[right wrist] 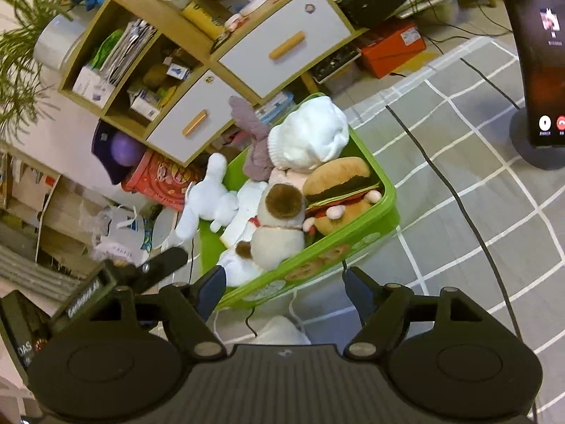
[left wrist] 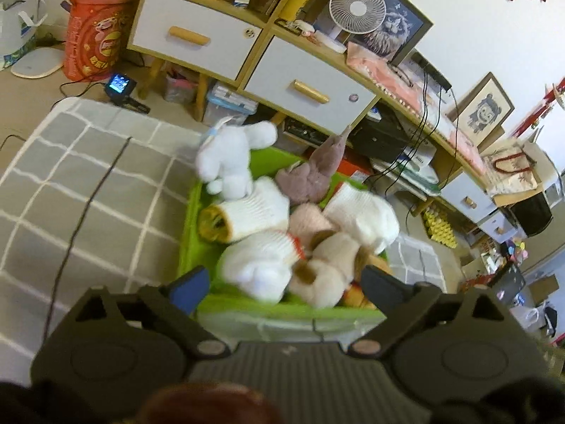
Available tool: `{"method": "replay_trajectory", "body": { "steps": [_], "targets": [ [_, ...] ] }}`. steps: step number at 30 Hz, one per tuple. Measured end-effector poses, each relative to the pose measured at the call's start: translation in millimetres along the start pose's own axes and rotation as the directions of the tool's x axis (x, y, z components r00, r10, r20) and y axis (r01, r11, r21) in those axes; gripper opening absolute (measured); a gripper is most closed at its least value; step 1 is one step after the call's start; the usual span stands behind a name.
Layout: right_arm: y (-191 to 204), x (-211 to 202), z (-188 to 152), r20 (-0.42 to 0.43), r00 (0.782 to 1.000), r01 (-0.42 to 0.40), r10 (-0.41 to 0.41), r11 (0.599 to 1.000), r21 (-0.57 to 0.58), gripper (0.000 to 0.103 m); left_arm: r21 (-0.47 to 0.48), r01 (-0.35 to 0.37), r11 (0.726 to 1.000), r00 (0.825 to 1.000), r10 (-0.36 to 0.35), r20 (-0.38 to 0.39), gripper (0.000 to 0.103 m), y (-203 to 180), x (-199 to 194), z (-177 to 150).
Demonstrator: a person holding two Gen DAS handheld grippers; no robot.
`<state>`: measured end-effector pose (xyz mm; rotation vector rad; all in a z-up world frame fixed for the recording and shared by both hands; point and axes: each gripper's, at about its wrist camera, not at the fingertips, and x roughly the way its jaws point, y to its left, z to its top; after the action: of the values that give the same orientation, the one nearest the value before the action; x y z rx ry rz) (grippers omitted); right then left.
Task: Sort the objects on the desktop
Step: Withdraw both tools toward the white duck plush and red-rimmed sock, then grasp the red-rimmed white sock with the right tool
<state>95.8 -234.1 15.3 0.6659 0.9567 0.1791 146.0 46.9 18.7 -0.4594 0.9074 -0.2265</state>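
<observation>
A green plastic bin [left wrist: 190, 226] [right wrist: 353, 236] stands on a grey checked cloth and is full of soft toys. In it lie a white plush rabbit [left wrist: 229, 155] [right wrist: 208, 201], a mauve plush [left wrist: 314, 173] [right wrist: 254, 141], a cream-and-brown plush dog [left wrist: 328, 268] [right wrist: 279, 226], white knitted items [left wrist: 257, 208] [right wrist: 307, 134] and a plush hamburger [right wrist: 339, 183]. My left gripper [left wrist: 287, 288] is open and empty, just above the bin's near rim. My right gripper [right wrist: 284, 291] is open and empty at the bin's near wall.
A wooden cabinet [left wrist: 197, 39] [right wrist: 282, 46] with white drawers stands behind the bin. A red printed drum [left wrist: 95, 35] [right wrist: 159, 180] is on the floor. A black cable [left wrist: 81, 219] [right wrist: 455, 194] crosses the cloth. A dark screen on a stand [right wrist: 536, 70] is at the right.
</observation>
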Motion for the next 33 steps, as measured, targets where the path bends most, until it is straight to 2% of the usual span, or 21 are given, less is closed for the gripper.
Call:
{"method": "replay_trajectory", "body": {
  "steps": [9,14,21,28,33],
  "targets": [
    [-2,-5,-6,-0.027,1.000,0.015,-0.015,1.000,-0.002,0.080,0.028,-0.054,0.998,0.998,0.055,-0.013,0.102,24,-30,-24],
    [-2,1,-11,-0.055,0.998,0.039,-0.039,0.999,-0.003,0.082,0.040,-0.037,0.999,0.998,0.040,-0.058,0.102,36,-40,-30],
    [6,13,-22,-0.108,0.993,0.047,-0.052,0.998,-0.045,0.088,0.118,-0.052,0.992,0.989,0.067,-0.130,0.102,46,-45,-48],
    [22,32,-39,-0.186,0.981,0.042,-0.062,0.993,-0.113,0.093,0.236,0.011,0.972,0.974,0.043,-0.224,0.102,47,-46,-71],
    [31,44,-51,-0.227,0.971,0.042,-0.076,0.987,-0.153,0.094,0.277,0.060,0.959,0.960,0.021,-0.280,0.102,49,-44,-88]
  ]
}}
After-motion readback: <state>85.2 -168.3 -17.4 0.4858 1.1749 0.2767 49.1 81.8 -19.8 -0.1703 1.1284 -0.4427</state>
